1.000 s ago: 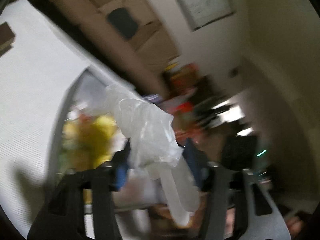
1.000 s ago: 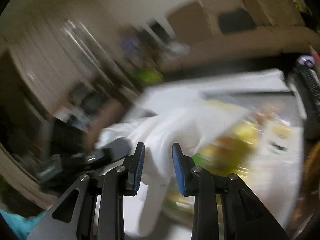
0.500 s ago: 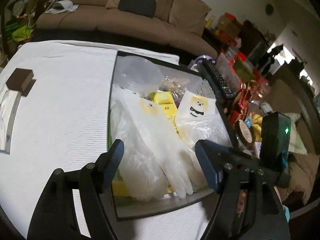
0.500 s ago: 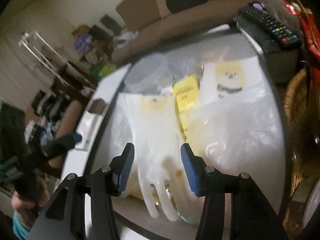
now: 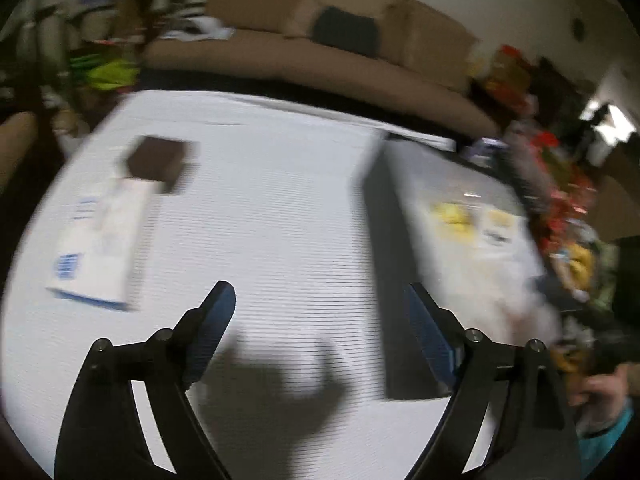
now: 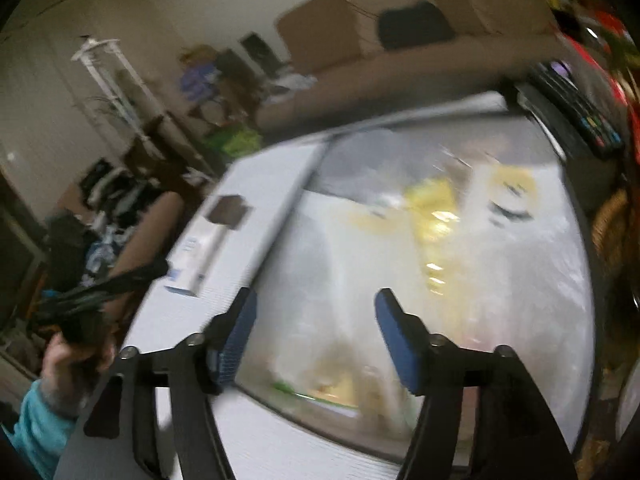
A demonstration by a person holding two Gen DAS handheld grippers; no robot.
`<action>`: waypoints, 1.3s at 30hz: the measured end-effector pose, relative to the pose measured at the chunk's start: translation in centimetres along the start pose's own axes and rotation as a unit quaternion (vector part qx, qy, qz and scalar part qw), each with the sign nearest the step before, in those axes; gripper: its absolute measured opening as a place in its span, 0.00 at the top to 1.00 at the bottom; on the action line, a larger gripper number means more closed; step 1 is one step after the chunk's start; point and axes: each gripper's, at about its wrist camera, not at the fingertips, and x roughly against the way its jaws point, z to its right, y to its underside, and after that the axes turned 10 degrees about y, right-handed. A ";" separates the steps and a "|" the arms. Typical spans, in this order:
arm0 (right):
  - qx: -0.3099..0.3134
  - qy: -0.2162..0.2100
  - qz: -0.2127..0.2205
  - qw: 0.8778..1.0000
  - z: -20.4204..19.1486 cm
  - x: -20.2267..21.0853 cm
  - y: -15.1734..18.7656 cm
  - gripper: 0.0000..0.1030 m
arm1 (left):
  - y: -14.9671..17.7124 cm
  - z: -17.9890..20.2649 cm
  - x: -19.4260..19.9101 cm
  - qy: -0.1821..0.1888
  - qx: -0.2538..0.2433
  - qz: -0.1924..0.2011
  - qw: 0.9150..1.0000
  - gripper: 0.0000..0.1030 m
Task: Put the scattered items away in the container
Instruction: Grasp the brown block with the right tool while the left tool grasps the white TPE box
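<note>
Left wrist view: left gripper (image 5: 320, 312) low centre of frame, jaws opening wide, nothing between them, only its own shadow on the white ribbed table cover (image 5: 280, 208). Still loose on the cover: a white-and-blue carton (image 5: 96, 252) at mid left and a small dark brown box (image 5: 156, 162) just above it, touching or nearly so; blur stops me saying which. Both look light, stiff and boxy, so I'd pinch across the short faces; the carton is long, so take it near the middle or it will swing. The container (image 5: 380, 248) sits at right of frame, dark-rimmed, with pale and yellow contents smeared by motion. At far right edge, the person's hand (image 5: 600, 388) with the other tool, mostly cut off. Right wrist view: right gripper (image 6: 316, 320) low centre over the container, jaws opening, nothing pinched; the pale plastic stuff lies below the pads, not in them. Contents read as soft, slippery film bags and yellow packets (image 6: 436, 216), but individual items are not separable in the blur. The carton and brown box show at mid left. A remote control (image 6: 580, 120) lies outside the rim at upper right. Container's near rim is hidden behind the fingers.
</note>
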 end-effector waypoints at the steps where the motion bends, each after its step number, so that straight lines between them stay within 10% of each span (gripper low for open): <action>1: 0.009 -0.009 0.001 1.000 -1.3 0.1 -0.2 0.30 | 0.0 -2.2 0.6 -0.019 0.009 0.005 1.000 0.18; 8: 0.040 -0.066 -0.002 0.997 -11.6 -4.0 -1.4 0.17 | 0.2 -14.8 2.4 -0.065 0.077 0.011 0.995 0.18; 20: 0.111 -0.023 -0.041 0.993 -23.8 -21.6 -5.5 0.17 | -1.7 -22.7 -0.3 -0.091 0.065 -0.005 0.994 0.18; 29: -0.139 -0.036 -0.134 0.981 -20.8 -37.2 -9.7 0.17 | -5.3 -25.5 -7.2 -0.126 0.028 -0.038 0.991 0.17; 37: -0.190 -0.065 -0.173 0.964 -20.7 -42.9 -10.2 0.19 | -5.4 -27.0 -11.8 -0.113 0.023 -0.060 0.991 0.17; 39: -0.207 -0.093 -0.169 0.959 -20.1 -43.3 -9.6 0.52 | -5.4 -27.1 -12.0 -0.106 0.019 -0.050 0.993 0.18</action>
